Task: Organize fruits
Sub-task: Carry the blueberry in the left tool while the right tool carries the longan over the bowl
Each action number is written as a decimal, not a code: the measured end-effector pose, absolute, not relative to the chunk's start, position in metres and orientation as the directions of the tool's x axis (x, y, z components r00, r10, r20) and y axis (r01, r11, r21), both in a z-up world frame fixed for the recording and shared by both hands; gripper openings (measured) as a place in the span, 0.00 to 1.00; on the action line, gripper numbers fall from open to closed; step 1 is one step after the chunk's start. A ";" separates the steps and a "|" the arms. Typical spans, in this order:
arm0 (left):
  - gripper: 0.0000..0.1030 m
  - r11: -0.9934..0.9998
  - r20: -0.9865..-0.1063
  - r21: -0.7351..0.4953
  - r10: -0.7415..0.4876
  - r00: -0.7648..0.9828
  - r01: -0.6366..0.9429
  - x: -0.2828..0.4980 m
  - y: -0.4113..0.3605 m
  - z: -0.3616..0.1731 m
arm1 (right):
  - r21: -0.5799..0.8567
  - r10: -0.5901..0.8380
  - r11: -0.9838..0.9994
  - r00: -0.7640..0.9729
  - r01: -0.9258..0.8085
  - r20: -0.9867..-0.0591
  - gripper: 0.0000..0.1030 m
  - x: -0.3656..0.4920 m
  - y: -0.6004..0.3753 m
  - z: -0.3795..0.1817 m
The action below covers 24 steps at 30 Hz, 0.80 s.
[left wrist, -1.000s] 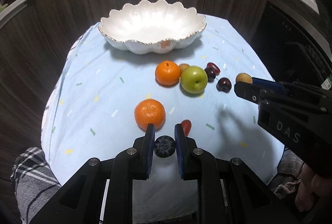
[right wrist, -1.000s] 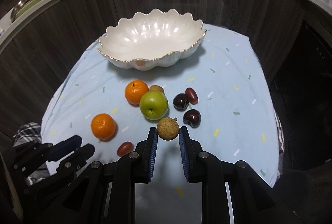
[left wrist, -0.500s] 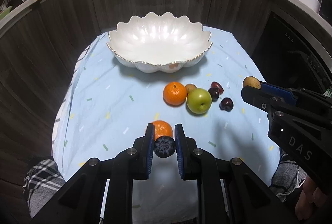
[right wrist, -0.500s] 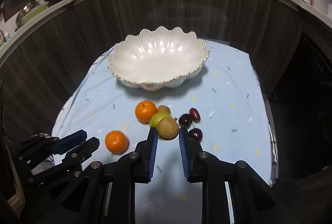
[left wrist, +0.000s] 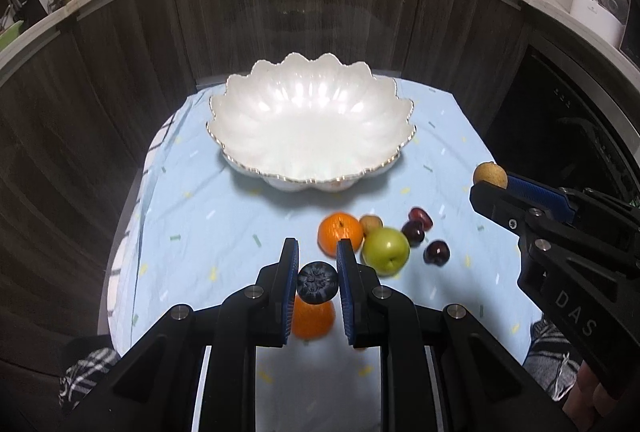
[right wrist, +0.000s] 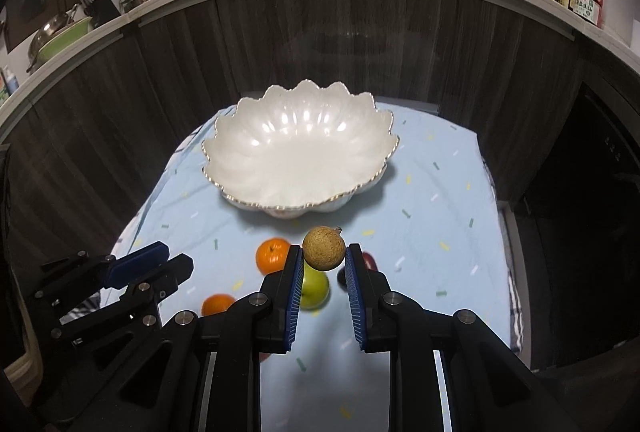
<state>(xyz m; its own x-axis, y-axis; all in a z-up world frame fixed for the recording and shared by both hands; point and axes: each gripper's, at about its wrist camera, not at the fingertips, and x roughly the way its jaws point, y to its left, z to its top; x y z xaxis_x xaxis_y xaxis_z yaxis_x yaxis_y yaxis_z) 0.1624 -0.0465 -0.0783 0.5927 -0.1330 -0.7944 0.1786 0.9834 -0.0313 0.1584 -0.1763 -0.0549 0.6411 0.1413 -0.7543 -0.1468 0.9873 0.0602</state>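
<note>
My left hand-held gripper [left wrist: 317, 272] is clamped on a dark blueberry [left wrist: 317, 282], and my right hand-held gripper [right wrist: 323, 268] pinches a tan longan [right wrist: 323, 248]; both fruits hang above the worktop [left wrist: 208, 216]. Below them on the blue cloth lie two oranges [left wrist: 340, 234], a green apple [left wrist: 385, 250] and dark cherries [left wrist: 436, 252], close together. Beyond them sits the white scalloped bowl [left wrist: 310, 123], holding no fruit, with dark cabinet fronts [left wrist: 304, 15] behind it.

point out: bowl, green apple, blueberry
bowl [left wrist: 236, 155], left wrist view, near-left rim.
green apple [left wrist: 386, 248], left wrist view, middle of its top.
blueberry [left wrist: 317, 282], left wrist view, its face between the pads.
</note>
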 end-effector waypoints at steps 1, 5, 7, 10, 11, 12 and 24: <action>0.20 0.984 -0.792 -0.030 -0.132 0.596 0.178 0.166 -0.047 -0.076 | 0.059 0.140 0.988 0.645 -0.145 -0.751 0.22 0.162 -0.176 -0.053; 0.20 0.984 -0.783 -0.029 -0.131 0.608 0.175 0.175 -0.045 -0.072 | 0.058 0.140 0.988 0.656 -0.145 -0.741 0.22 0.171 -0.176 -0.049; 0.20 0.985 -0.780 -0.029 -0.130 0.612 0.172 0.180 -0.044 -0.070 | 0.056 0.139 0.988 0.662 -0.146 -0.736 0.22 0.177 -0.175 -0.046; 0.20 0.986 -0.773 -0.029 -0.128 0.622 0.166 0.190 -0.042 -0.067 | 0.054 0.139 0.988 0.669 -0.147 -0.730 0.22 0.184 -0.173 -0.043; 0.20 0.986 -0.771 -0.029 -0.128 0.624 0.166 0.193 -0.041 -0.066 | 0.053 0.139 0.988 0.672 -0.147 -0.727 0.22 0.187 -0.173 -0.042; 0.20 0.986 -0.769 -0.027 -0.126 0.627 0.165 0.196 -0.041 -0.066 | 0.052 0.138 0.988 0.674 -0.147 -0.726 0.22 0.190 -0.173 -0.042; 0.20 0.990 -0.748 -0.008 -0.101 0.656 0.144 0.239 -0.036 -0.066 | 0.045 0.122 0.991 0.687 -0.129 -0.716 0.22 0.236 -0.173 -0.047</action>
